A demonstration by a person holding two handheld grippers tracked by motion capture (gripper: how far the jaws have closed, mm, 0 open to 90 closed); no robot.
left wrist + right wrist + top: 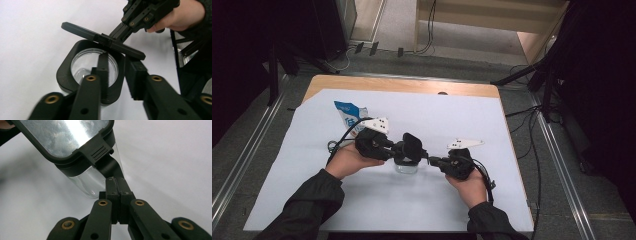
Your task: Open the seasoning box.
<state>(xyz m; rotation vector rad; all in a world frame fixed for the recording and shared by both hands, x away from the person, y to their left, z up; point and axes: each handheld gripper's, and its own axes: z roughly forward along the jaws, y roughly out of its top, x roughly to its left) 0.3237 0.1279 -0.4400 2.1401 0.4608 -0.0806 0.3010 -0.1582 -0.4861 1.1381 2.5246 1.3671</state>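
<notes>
A small clear container (406, 167) with a black rim (65, 70) stands on the white sheet at mid-table. Its hinged black lid (413, 145) is raised at a slant over the mouth; its silvery underside (67, 135) fills the top of the right gripper view. My left gripper (119, 67) straddles the rim's wall, one jaw inside the mouth and one outside, pinching it. My right gripper (115, 182) comes in from the right and is shut on the lid's front tab (110, 167), holding the lid up. From above, the left gripper (404, 150) and right gripper (432, 161) meet at the container.
A blue and white pouch (349, 114) lies at the back left of the white sheet (462, 115). The wooden table edge (402, 84) shows at the back. Cables and dark stands (547, 85) sit on the floor to the right.
</notes>
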